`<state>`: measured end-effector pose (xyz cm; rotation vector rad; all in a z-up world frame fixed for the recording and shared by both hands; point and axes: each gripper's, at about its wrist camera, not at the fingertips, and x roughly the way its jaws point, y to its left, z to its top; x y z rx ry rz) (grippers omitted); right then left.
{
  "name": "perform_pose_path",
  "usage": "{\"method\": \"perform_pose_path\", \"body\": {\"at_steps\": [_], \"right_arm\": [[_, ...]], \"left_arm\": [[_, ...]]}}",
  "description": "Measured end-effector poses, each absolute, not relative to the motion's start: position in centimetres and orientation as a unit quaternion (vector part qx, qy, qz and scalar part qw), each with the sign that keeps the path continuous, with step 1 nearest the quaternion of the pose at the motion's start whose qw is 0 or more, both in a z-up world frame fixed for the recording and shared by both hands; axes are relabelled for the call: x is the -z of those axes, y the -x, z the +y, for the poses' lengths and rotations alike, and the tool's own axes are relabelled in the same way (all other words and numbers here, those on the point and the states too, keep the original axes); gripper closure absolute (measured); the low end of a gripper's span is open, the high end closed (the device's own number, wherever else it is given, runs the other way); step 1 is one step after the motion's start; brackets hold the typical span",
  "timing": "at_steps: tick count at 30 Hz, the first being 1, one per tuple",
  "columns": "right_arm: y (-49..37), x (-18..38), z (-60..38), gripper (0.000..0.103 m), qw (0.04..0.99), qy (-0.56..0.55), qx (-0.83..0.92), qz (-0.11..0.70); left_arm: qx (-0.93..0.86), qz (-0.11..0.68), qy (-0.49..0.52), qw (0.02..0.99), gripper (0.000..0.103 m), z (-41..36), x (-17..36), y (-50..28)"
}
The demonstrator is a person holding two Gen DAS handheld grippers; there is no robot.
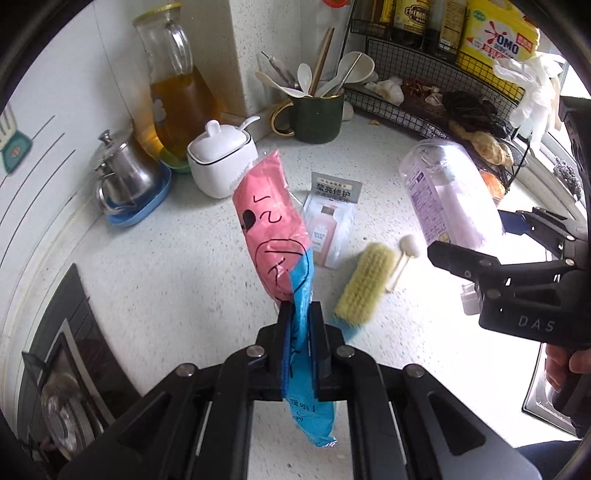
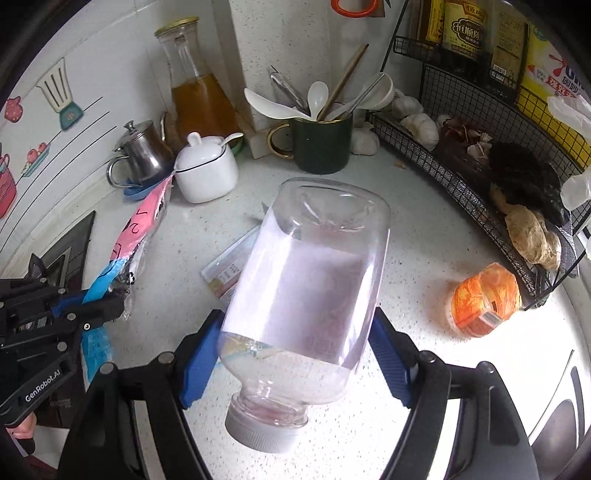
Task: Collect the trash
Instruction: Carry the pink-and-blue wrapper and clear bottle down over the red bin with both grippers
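— Pink and blue plastic is sticking up out of the left gripper (image 1: 298, 310): its jaws are pinched fully together on the blue end of a snack wrapper (image 1: 275, 236), and the wrapper is hanging clear of the speckled countertop (image 1: 166, 266).

— And the right gripper (image 2: 295, 354)?

— It is standing wide but not slack. Both blue pads are pressing the sides of a clear plastic bottle (image 2: 306, 280), which is being held with its grey cap (image 2: 258, 435) towards the camera and its base pointing away, off the counter.

— So both hands are carrying trash. How should they be handling this step?

— I judge they are lifting and carrying off. The bottle is smooth and rounded, so the pads should be keeping steady pressure across its widest part without tilting it further. The wrapper is limp; moving it slowly should be keeping it from swinging into the white sugar pot (image 1: 221, 162) or the steel teapot (image 1: 125, 173).

— Anything left behind?

— A flat sachet card (image 1: 332, 221), a yellow scrubbing brush (image 1: 364, 284) and an orange-wrapped roll (image 2: 484, 299) are lying on the counter; which of these counts as trash I cannot say.

— Any writing?

— "OMO" is showing on the yellow pack (image 1: 498, 33) in the wire rack (image 1: 424, 70). The right gripper's body is reading "DAS", the left one "GenRobot.AI". The sachet card is carrying Chinese print, its heading reading 莹亮修护. Black marker strokes are running across the wrapper, not readable as words.
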<state>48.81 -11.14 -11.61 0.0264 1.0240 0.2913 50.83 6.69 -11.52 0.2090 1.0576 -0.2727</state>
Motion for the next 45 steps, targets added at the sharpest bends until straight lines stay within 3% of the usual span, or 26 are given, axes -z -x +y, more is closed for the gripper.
{"method": "perform_pose_path", "body": {"at_steps": [18,32,45], "right_arm": [[-36.7,11.6,-8.7,0.029,0.834,0.022,-0.257,0.488],[-26.9,12.6,-5.9,0.029,0.830,0.017,-0.245,0.501],[-16.7,17.7,-4.8,0.029,0.812,0.004,-0.205,0.546]], "left_arm": [[0.031,0.511,-0.039,0.858,0.096,9.1,10.7,-34.7],[0.066,0.531,-0.030,0.844,0.096,11.0,12.8,-25.5],[0.117,0.589,-0.042,0.798,0.096,10.7,19.7,-16.6]]}}
